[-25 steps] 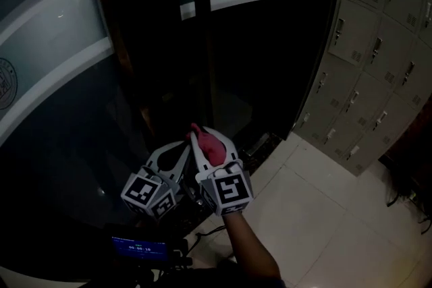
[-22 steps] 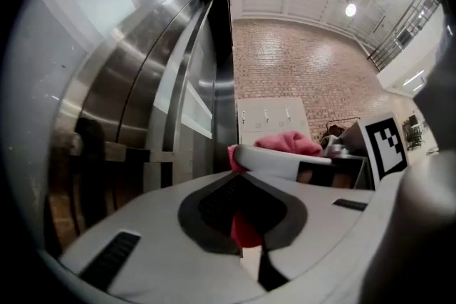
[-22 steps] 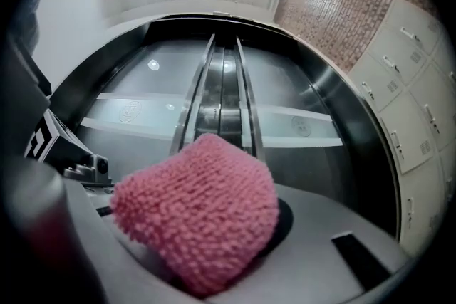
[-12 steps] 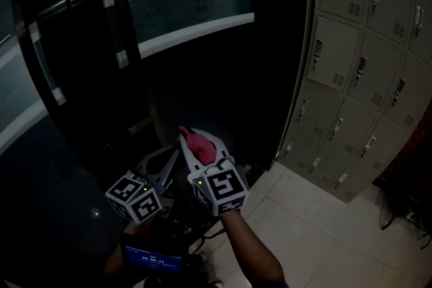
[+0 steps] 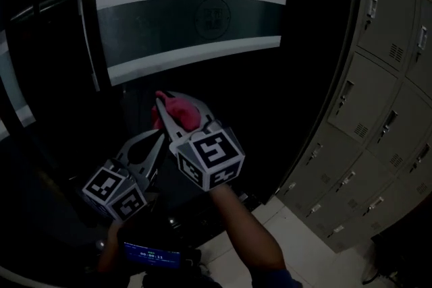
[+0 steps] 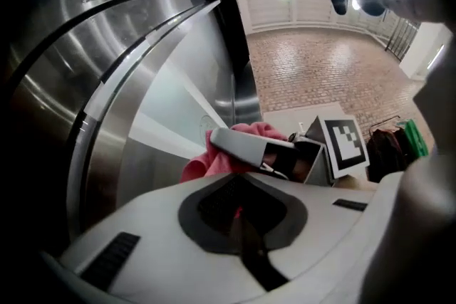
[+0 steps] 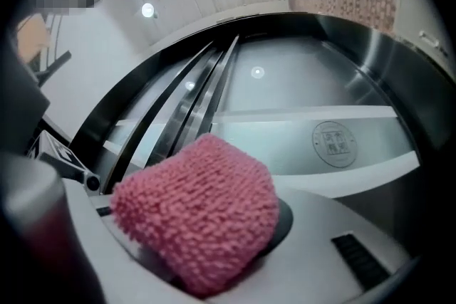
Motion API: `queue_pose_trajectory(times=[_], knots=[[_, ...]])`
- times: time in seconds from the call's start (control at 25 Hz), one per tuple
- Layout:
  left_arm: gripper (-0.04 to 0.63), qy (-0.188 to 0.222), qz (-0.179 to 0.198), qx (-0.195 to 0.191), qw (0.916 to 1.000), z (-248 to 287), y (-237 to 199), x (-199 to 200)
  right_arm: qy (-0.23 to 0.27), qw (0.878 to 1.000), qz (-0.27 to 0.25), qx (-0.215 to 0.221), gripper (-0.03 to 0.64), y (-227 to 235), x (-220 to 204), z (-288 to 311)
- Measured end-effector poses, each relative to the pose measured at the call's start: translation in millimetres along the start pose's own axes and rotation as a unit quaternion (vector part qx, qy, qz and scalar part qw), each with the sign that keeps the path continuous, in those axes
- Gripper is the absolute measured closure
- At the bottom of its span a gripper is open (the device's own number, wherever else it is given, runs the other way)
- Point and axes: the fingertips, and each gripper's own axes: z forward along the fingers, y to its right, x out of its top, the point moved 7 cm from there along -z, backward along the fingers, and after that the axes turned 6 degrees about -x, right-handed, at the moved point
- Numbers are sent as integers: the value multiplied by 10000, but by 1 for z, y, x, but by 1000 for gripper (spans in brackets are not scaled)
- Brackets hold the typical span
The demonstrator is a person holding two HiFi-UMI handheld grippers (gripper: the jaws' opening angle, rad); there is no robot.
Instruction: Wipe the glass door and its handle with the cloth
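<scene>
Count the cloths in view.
1. The pink cloth is clamped in the right gripper, in front of the glass door. The left gripper, just below it, is shut and holds none. Others may be hidden in the dark.

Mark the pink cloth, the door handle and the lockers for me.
pink cloth (image 7: pixel 199 213): right gripper view, middle of the bunched cloth between the jaws.
door handle (image 5: pixel 90 17): head view, mid-length of the vertical metal bar.
lockers (image 5: pixel 395 111): head view, a locker door front at right.
</scene>
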Motion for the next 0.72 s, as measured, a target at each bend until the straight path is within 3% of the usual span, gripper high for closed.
queue_pose_trajectory(times=[0.2, 0.44, 0.6, 0.72], knots=[[586, 162, 184, 913, 9955, 14, -26, 9, 159, 9953, 242, 926, 563, 5, -12, 59], [586, 183, 419, 2065, 9774, 11, -48, 6, 344, 9804, 664, 1821, 563, 6, -21, 101], [586, 235, 514, 2461, 9676, 31, -47, 2, 382, 9733, 746, 2135, 563, 29, -30, 110], [586, 176, 577, 2609, 9635, 67, -42, -4, 433, 9716, 819, 2176, 563, 71, -32, 106]])
